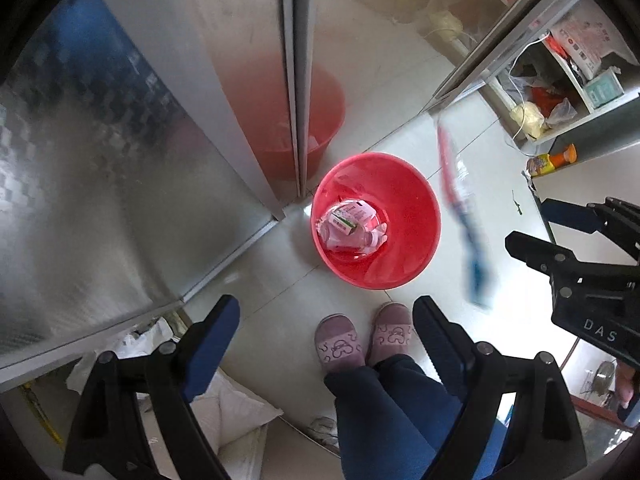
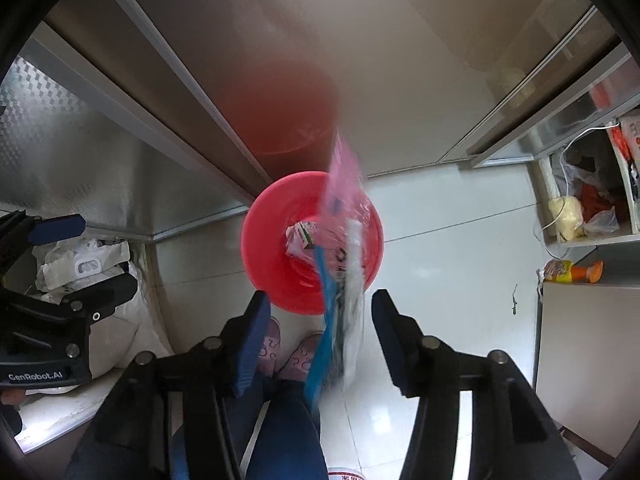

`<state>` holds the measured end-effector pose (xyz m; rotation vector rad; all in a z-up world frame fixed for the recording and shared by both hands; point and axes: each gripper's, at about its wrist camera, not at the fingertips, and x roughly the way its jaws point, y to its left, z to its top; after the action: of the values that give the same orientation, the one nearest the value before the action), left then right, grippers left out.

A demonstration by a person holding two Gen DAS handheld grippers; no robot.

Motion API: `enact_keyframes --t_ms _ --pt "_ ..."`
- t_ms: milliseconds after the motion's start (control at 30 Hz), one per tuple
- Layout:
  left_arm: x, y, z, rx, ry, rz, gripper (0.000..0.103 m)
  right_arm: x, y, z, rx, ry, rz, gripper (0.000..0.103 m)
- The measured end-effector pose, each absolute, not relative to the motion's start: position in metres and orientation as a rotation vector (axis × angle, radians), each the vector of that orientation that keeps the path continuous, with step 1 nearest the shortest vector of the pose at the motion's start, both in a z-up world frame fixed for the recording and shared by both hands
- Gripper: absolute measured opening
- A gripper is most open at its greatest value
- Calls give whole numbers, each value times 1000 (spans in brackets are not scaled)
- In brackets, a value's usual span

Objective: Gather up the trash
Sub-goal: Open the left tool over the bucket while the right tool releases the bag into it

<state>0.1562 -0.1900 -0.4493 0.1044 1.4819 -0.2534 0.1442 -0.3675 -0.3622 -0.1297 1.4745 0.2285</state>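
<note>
Red plastic bucket (image 2: 312, 244) sits directly below the right claw (image 2: 320, 340), whose half-spread jaws flank, without gripping, a long upright plastic wrapper (image 2: 346, 264); left claw (image 1: 326, 340) gapes empty.

The left gripper (image 1: 326, 330) points straight down, its jaws spread wide with nothing between them. The right gripper (image 2: 320, 326) also points down, just beside the left one; its blue-padded fingers (image 2: 250, 344) stand apart, and neither pad touches the plastic wrapper (image 2: 344, 264) that hangs blurred in the gap between them. Below both grippers are the person's dark-trousered legs (image 1: 384, 412) and pink slippers (image 1: 340, 346), toes toward the red bin (image 1: 416, 216).
</note>
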Motion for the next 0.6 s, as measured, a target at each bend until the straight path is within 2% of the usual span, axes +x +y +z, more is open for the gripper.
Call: enact_keyframes --t_ms 233,600 --pt "151 -194 -424 132 1440 -260 87 141 -368 -346 -111 1470 222 56" --pt "141 -213 -346 149 1398 -318 87 128 -383 -277 -60 1411 172 63"
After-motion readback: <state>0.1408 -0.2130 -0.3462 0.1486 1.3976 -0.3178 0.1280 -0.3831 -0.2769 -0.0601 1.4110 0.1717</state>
